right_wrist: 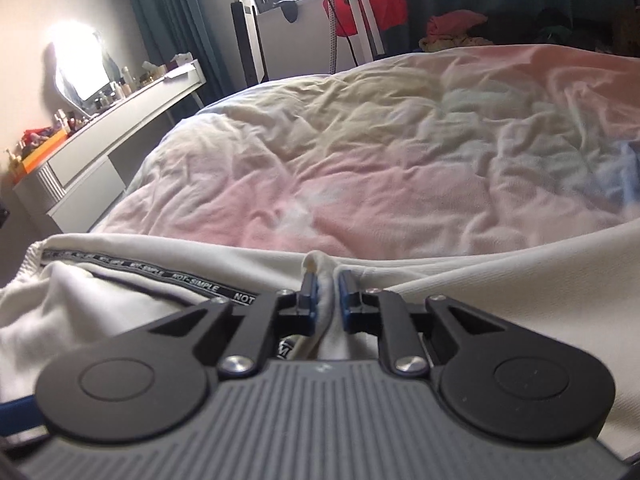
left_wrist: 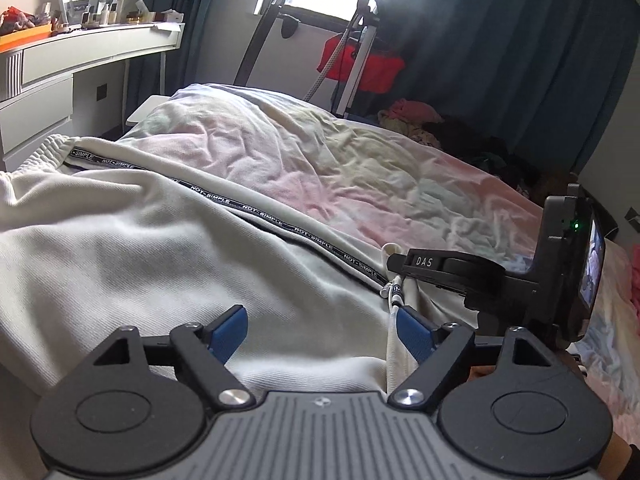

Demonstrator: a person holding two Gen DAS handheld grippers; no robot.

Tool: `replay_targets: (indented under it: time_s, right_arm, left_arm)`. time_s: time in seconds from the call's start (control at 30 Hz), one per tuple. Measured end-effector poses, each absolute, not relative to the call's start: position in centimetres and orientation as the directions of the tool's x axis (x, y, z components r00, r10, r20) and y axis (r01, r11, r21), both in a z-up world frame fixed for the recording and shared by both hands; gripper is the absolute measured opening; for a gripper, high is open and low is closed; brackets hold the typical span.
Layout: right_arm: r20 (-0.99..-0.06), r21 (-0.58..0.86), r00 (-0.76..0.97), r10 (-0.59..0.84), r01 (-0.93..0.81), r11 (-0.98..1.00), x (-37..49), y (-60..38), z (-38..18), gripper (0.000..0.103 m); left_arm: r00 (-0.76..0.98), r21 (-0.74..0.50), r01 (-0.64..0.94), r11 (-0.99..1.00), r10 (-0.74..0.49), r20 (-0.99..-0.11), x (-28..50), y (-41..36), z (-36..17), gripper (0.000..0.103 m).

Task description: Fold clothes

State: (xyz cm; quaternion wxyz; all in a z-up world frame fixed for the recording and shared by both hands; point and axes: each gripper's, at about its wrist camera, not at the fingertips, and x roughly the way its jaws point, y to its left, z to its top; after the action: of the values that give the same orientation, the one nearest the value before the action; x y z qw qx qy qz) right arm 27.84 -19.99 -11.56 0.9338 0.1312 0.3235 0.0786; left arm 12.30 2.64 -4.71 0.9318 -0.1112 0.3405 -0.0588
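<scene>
A cream jacket (left_wrist: 132,232) lies spread over the lower left half of the left wrist view, on a bed covered by a crumpled pastel quilt (left_wrist: 320,160). A black tape printed "NOT-SIMPLE" (left_wrist: 256,216) runs diagonally along the jacket's zipper edge from the upper left toward the centre right.

The left gripper (left_wrist: 322,330) sits at the bottom centre of its view with its blue-padded fingers (left_wrist: 228,330) spread wide apart; cream fabric lies between them, not clamped. The right finger is just beside a fold of the jacket's front edge.

The right gripper (right_wrist: 328,294) appears at the bottom centre of its own view, its fingers drawn close together and pinching a raised ridge of the cream jacket (right_wrist: 500,280) near the zipper tape (right_wrist: 192,280). In the left wrist view the same gripper reaches in from the right edge, its black finger marked "DAS" (left_wrist: 424,262) at the jacket's edge.

A white dresser (left_wrist: 84,60) with bottles stands at the upper left. Dark curtains (left_wrist: 500,40) hang at the upper right, and a red bag (left_wrist: 360,66) hangs near the window at top centre.
</scene>
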Motion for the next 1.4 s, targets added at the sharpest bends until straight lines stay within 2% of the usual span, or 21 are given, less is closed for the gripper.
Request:
replay_targets:
  time_s: [0.07, 0.13, 0.17, 0.2, 0.27, 0.3, 0.43, 0.53, 0.63, 0.8, 0.9, 1.07, 1.17, 1.27, 1.4]
  right_arm:
    - [-0.578, 0.315, 0.782, 0.232, -0.049, 0.948, 27.4, -20.3, -10.8, 0.019]
    - [-0.578, 0.365, 0.78, 0.24, -0.016, 0.931, 26.6, -21.0, -9.8, 0.028]
    - [-0.576, 0.387, 0.779, 0.249, -0.008, 0.922, 26.1, -21.4, -9.3, 0.039]
    - [-0.569, 0.395, 0.783, 0.252, -0.009, 0.919, 25.3, -21.7, -8.6, 0.055]
    - [-0.54, 0.375, 0.81, 0.229, -0.012, 0.927, 23.2, -22.1, -7.0, 0.076]
    - [-0.528, 0.352, 0.823, 0.209, -0.012, 0.936, 22.0, -22.3, -6.2, 0.081]
    - [-0.497, 0.262, 0.858, 0.131, 0.005, 0.965, 17.4, -23.1, -3.1, 0.082]
    - [-0.458, 0.281, 0.88, 0.125, 0.01, 0.96, 13.6, -24.0, -1.3, 0.082]
    - [-0.408, 0.26, 0.905, 0.12, -0.01, 0.966, 9.4, -24.3, -0.1, 0.087]
    - [-0.374, 0.203, 0.923, 0.09, -0.013, 0.979, 4.4, -24.2, -0.3, 0.087]
    - [-0.368, 0.215, 0.925, 0.096, -0.016, 0.977, 3.0, -24.3, -0.8, 0.087]
    - [-0.346, 0.217, 0.934, 0.092, -0.016, 0.976, 1.9, -24.6, -1.8, 0.087]
    - [-0.357, 0.232, 0.93, 0.09, -0.005, 0.973, 2.3, -25.0, -2.1, 0.087]
    - [-0.376, 0.252, 0.922, 0.09, 0.008, 0.968, 2.8, -25.2, -2.6, 0.087]
    - [-0.402, 0.284, 0.909, 0.109, 0.01, 0.959, 3.3, -25.5, -3.4, 0.087]
  left_arm:
    - [0.766, -0.22, 0.042, 0.975, -0.172, -0.619, 12.1, 2.5, -4.2, 0.085]
    - [0.776, -0.193, 0.053, 0.98, -0.162, -0.61, 11.8, 2.5, -3.3, 0.085]
    - [0.782, -0.18, 0.06, 0.982, -0.158, -0.602, 11.5, 2.5, -2.7, 0.086]
    - [0.79, -0.171, 0.066, 0.983, -0.156, -0.592, 11.2, 2.5, -2.2, 0.089]
    - [0.809, -0.17, 0.075, 0.983, -0.16, -0.566, 10.3, 2.5, -1.3, 0.093]
    - [0.814, -0.166, 0.078, 0.983, -0.16, -0.559, 9.8, 2.4, -1.0, 0.093]
    - [0.831, -0.136, 0.114, 0.984, -0.17, -0.53, 7.4, 1.7, 0.5, 0.093]
    - [0.846, -0.11, 0.139, 0.984, -0.176, -0.503, 5.3, 1.2, 1.6, 0.093]
    - [0.871, -0.084, 0.151, 0.985, -0.173, -0.461, 3.1, 0.9, 2.3, 0.096]
    - [0.901, -0.036, 0.174, 0.984, -0.174, -0.398, -0.1, 1.0, 1.8, 0.103]
    - [0.919, 0.022, 0.168, 0.986, -0.148, -0.366, -1.8, 0.8, 0.9, 0.103]
    - [0.905, -0.027, 0.155, 0.987, -0.153, -0.397, -1.3, 1.5, 0.0, 0.103]
    - [0.884, -0.098, 0.113, 0.989, -0.145, -0.444, 0.2, 3.0, -0.8, 0.103]
    - [0.837, -0.196, 0.005, 0.981, -0.111, -0.536, 2.1, 6.0, -1.8, 0.102]
    - [0.745, -0.364, -0.213, 0.907, -0.09, -0.661, 3.6, 12.2, -3.1, 0.102]
